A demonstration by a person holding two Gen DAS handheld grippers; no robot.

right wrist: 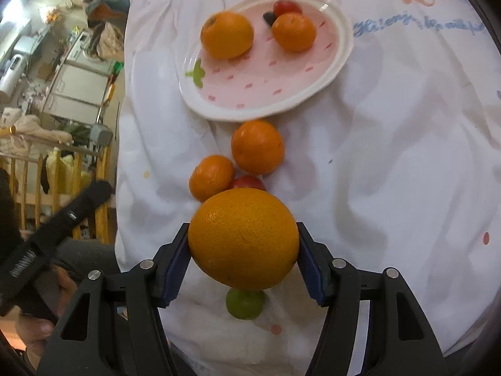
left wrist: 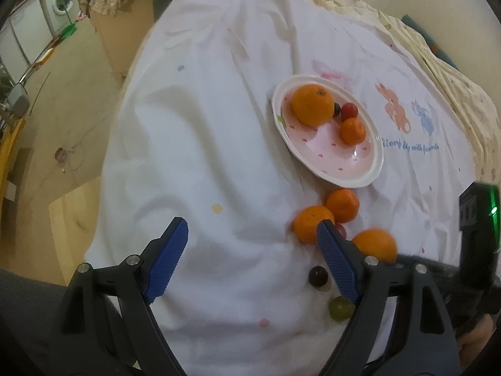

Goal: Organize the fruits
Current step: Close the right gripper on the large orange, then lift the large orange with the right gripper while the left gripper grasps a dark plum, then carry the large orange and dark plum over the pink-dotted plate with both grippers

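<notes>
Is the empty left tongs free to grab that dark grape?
Probably yes: the left tongs stand open and empty, and the dark grape lies uncovered on the cloth by its right finger.

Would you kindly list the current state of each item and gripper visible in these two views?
Right gripper: jaws shut on the large orange.
Large orange: gripped, above the white cloth.
Left gripper: open, empty.
Pink strawberry-patterned plate: holds two oranges, a red fruit and a dark one.
Two small oranges: on the cloth, off the plate.
Green grape: loose on the cloth.
</notes>
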